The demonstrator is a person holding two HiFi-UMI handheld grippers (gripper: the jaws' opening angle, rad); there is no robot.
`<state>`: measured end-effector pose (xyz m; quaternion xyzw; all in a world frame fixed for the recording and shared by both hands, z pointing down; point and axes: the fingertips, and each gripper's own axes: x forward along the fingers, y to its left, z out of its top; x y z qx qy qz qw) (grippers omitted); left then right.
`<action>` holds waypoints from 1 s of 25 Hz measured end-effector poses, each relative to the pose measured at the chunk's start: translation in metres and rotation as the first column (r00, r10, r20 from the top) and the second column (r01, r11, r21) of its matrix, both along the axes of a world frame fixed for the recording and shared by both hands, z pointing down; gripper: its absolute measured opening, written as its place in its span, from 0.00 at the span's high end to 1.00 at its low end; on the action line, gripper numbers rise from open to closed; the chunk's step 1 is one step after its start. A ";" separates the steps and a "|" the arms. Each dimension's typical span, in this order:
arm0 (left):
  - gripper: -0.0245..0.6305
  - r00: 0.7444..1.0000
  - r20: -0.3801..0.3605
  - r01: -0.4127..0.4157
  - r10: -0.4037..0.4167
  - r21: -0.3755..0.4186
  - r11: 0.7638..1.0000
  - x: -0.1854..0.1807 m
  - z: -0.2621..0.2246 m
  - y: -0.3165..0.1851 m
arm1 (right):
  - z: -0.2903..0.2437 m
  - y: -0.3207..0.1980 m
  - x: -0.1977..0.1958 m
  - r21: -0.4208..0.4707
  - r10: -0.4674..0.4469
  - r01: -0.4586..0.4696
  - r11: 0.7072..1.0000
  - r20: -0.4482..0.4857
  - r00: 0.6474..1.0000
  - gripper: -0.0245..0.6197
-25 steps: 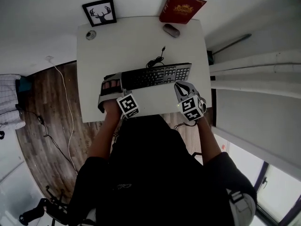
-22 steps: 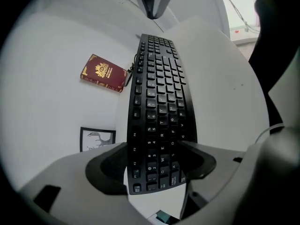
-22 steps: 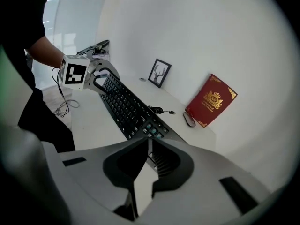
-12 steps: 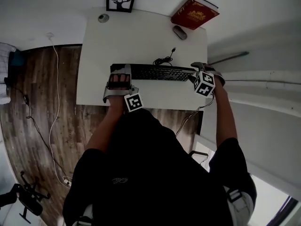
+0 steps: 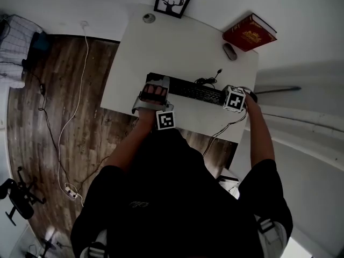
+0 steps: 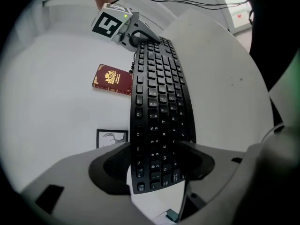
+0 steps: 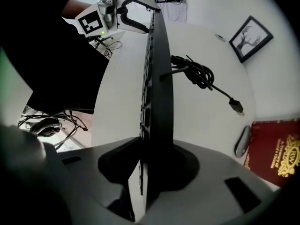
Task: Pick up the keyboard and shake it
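Note:
A black keyboard (image 5: 194,92) stretches between my two grippers over the white table (image 5: 172,47). My left gripper (image 5: 153,92) is shut on its left end, and the keys (image 6: 159,102) run away from the pads (image 6: 112,165) toward the right gripper (image 6: 123,26). My right gripper (image 5: 235,99) has the right end edge-on between its jaws, which are closing, and both pads press the keyboard (image 7: 157,78). The left gripper (image 7: 126,13) shows at the far end. The coiled cable (image 7: 197,74) hangs off the back. I cannot tell whether the keyboard touches the table.
A red book (image 5: 250,32) and a grey mouse (image 5: 229,51) lie at the table's far right corner. A framed deer picture (image 5: 173,0) and a small round object (image 5: 149,18) sit at the far left. Cables trail over the wooden floor (image 5: 64,117) to the left.
My right gripper has moved from in front of the keyboard to its right end and taken hold of it. The left gripper has kept its grip. The head view has swung left.

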<state>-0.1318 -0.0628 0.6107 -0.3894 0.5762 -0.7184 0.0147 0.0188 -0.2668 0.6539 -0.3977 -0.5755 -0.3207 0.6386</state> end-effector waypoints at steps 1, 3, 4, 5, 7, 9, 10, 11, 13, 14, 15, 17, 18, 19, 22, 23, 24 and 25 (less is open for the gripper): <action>0.53 1.000 -0.015 -0.001 0.002 0.018 1.000 0.000 -0.005 0.000 | -0.001 0.001 0.002 -0.002 0.005 -0.005 1.000 0.004 1.000 0.78; 0.62 0.990 -0.143 0.013 -0.002 0.076 0.997 0.005 -0.014 0.004 | -0.002 0.005 0.004 -0.006 0.014 -0.013 1.000 0.015 1.000 0.79; 0.69 0.967 -0.256 0.038 -0.011 0.099 0.994 0.009 -0.016 0.008 | -0.002 0.008 0.004 -0.005 0.014 -0.014 1.000 0.021 1.000 0.80; 0.75 0.935 -0.354 0.069 -0.026 0.109 0.992 0.010 -0.019 0.014 | -0.002 0.010 0.004 -0.003 0.013 -0.013 1.000 0.029 0.999 0.80; 0.80 0.879 -0.473 0.112 -0.059 0.086 0.990 0.001 -0.025 0.029 | -0.003 0.010 0.005 0.005 0.010 -0.010 1.000 0.044 0.999 0.80; 0.79 0.811 -0.579 0.121 -0.079 0.033 0.992 -0.005 -0.027 0.042 | -0.003 0.009 0.007 0.019 0.007 -0.008 1.000 0.058 0.998 0.80; 0.79 0.778 -0.622 0.116 -0.084 0.011 0.993 -0.007 -0.028 0.045 | -0.003 0.008 0.008 0.025 0.007 -0.009 1.000 0.067 0.998 0.80; 0.78 0.757 -0.648 0.107 -0.085 -0.006 0.994 -0.009 -0.029 0.046 | -0.002 0.008 0.008 0.030 0.007 -0.009 0.999 0.077 0.997 0.80; 0.68 0.753 -0.653 0.085 -0.083 -0.029 0.996 -0.015 -0.031 0.046 | -0.001 0.010 0.010 0.040 0.006 -0.010 0.999 0.099 0.995 0.81; 0.67 0.754 -0.652 0.076 -0.081 -0.035 0.996 -0.017 -0.033 0.045 | -0.001 0.012 0.011 0.044 0.004 -0.009 0.999 0.111 0.994 0.81; 0.63 0.742 -0.666 0.069 -0.080 -0.042 0.997 -0.017 -0.032 0.044 | 0.000 0.013 0.012 0.049 0.002 -0.008 0.999 0.124 0.992 0.81; 0.58 0.687 -0.722 0.049 -0.085 -0.071 0.996 -0.008 -0.020 0.043 | 0.000 0.013 0.013 0.064 0.000 -0.010 0.998 0.150 0.989 0.81; 0.58 0.668 -0.739 0.034 -0.089 -0.089 0.995 -0.003 -0.009 0.043 | 0.001 0.013 0.014 0.073 0.002 -0.014 0.997 0.162 0.987 0.81; 0.58 0.674 -0.733 0.018 -0.090 -0.105 0.994 0.000 0.003 0.043 | 0.001 0.013 0.016 0.081 0.004 -0.018 0.997 0.173 0.985 0.81; 0.71 0.770 -0.636 -0.014 -0.055 -0.102 0.995 -0.002 0.024 0.047 | 0.004 0.014 0.018 0.104 0.010 -0.032 0.994 0.202 0.979 0.82; 0.72 0.791 -0.610 -0.022 -0.036 -0.088 0.996 -0.002 0.025 0.047 | 0.003 0.013 0.018 0.109 0.018 -0.042 0.993 0.212 0.977 0.83; 0.73 0.809 -0.587 -0.031 -0.020 -0.077 0.997 -0.002 0.025 0.046 | 0.002 0.012 0.017 0.113 0.030 -0.057 0.992 0.223 0.974 0.83; 0.74 0.825 -0.565 -0.038 -0.007 -0.067 0.997 -0.003 0.024 0.044 | -0.002 0.010 0.016 0.117 0.042 -0.071 0.991 0.239 0.970 0.83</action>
